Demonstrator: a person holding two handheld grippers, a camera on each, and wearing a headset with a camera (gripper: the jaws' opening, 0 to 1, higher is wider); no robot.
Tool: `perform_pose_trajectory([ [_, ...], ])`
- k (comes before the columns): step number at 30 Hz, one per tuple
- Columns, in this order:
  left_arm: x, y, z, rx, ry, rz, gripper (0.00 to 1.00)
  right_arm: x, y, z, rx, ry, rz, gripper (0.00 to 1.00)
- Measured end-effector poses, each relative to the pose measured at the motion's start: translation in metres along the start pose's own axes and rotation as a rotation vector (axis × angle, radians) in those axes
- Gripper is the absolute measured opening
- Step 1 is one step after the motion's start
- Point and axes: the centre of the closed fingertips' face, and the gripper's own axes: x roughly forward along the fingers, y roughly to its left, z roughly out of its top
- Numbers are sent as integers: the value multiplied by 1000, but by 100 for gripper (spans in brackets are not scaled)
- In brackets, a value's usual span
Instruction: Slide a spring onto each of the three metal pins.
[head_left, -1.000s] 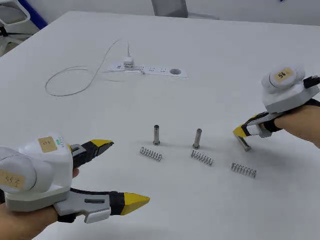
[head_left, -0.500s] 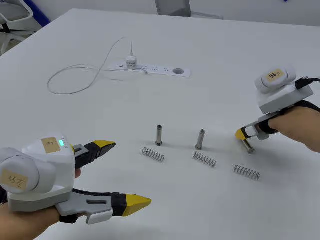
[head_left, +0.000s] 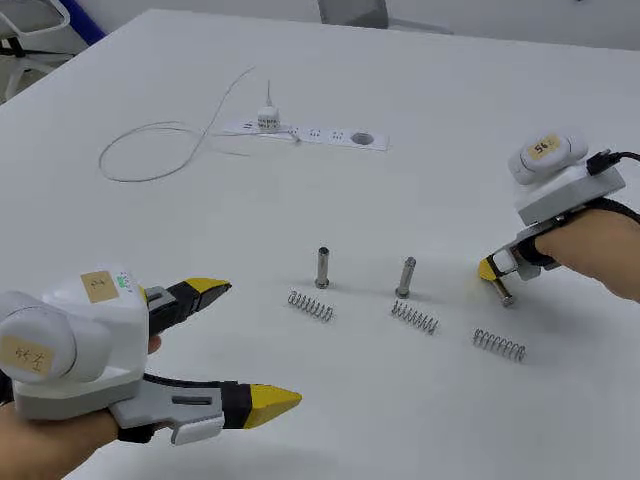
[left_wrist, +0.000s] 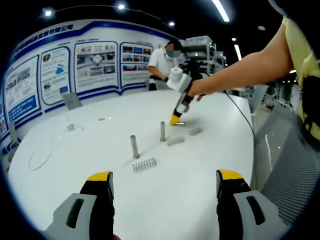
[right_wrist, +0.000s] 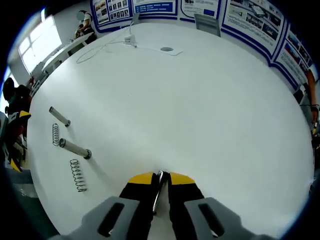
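Two metal pins (head_left: 323, 267) (head_left: 406, 277) stand upright on the white table (head_left: 430, 180). A spring lies flat in front of each: one (head_left: 310, 305) and another (head_left: 414, 317), with a third spring (head_left: 498, 345) further right. My right gripper (head_left: 488, 268) is shut on the third pin (head_left: 501, 291), which is tilted with its lower end close to the table. In the right gripper view that pin (right_wrist: 158, 189) sits between the yellow-tipped jaws of my right gripper (right_wrist: 161, 178). My left gripper (head_left: 250, 343) is open and holds nothing, low at the near left, short of the springs.
A white power strip (head_left: 325, 135) with a plugged-in charger (head_left: 268, 121) and a looping white cable (head_left: 150, 150) lies at the back of the table. A chair (head_left: 355, 12) stands beyond the far edge. A person (left_wrist: 161, 62) stands by wall posters in the left gripper view.
My right gripper has swung a little more upright over the pin it holds, staying right of the two standing pins. The left gripper, pins and springs have not moved; the camera shifted.
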Motion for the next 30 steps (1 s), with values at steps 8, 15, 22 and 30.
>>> perform_pose_trajectory([
  [8, 5, -3, 4, 3, -7, -8, 86, 1, 3, -1, -12, 34, -34, 9],
  [15, 6, -6, 9, 10, -18, -13, 86, -3, 1, -1, -60, -33, -63, 8],
  [22, 3, -3, 8, 12, -16, -7, 86, -21, 6, 3, -27, -110, -45, 8],
  [30, 6, -7, 14, 26, -23, -18, 86, -41, 13, 4, -31, -167, -36, 8],
])
